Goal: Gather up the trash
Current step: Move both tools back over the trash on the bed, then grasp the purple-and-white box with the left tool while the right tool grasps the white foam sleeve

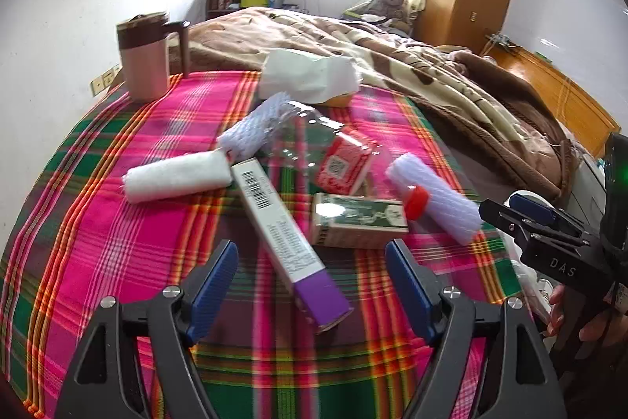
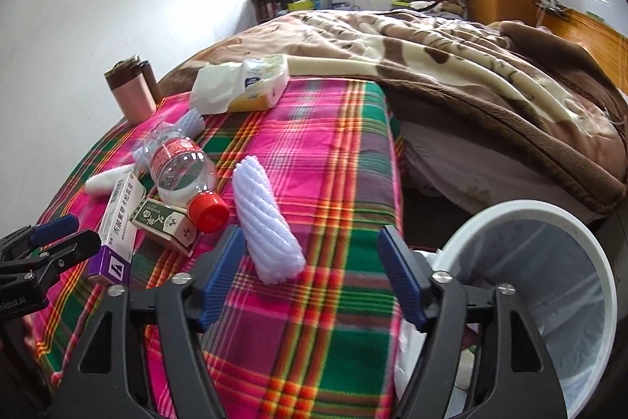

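Approach step, nothing gripped. Left gripper [image 1: 312, 285] gaped wide over near end of purple-ended carton [image 1: 290, 238] on plaid cloth [image 1: 117, 222]. Right gripper [image 2: 310, 275] likewise gaped, empty, just short of white foam sleeve [image 2: 267, 222]; lined bin [image 2: 549, 262] near right. Next, by judgement: lower, straddle, pinch, carry right to bin

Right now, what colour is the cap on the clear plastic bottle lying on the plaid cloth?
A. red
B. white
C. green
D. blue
A: the bottle lies on its side on the plaid cloth, and its cap is plainly red in both wrist views.
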Available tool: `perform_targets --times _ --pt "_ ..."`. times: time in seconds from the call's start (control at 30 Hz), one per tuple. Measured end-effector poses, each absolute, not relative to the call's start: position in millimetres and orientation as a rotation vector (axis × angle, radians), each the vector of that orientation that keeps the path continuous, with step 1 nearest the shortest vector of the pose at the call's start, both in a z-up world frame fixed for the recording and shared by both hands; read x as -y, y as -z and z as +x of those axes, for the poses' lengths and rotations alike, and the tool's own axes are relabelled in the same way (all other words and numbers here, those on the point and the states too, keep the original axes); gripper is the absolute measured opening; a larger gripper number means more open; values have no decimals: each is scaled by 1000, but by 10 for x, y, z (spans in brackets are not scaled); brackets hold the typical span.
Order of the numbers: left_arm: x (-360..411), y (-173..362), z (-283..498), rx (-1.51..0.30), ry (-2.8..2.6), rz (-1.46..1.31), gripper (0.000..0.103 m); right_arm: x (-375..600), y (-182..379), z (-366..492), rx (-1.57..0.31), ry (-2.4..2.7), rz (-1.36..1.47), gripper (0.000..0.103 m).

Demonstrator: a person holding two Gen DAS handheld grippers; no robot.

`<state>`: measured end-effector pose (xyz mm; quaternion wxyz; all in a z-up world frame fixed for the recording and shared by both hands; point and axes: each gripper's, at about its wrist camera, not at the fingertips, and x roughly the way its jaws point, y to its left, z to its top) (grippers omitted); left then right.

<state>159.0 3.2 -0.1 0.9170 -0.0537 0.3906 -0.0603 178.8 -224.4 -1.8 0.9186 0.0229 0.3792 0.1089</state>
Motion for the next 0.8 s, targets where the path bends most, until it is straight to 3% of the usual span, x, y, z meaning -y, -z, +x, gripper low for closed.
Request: perform_targets --times 0.8 --pt "-310 379 1976 -958 8 -65 82 1990 229 2284 -911 -278 -17 74"
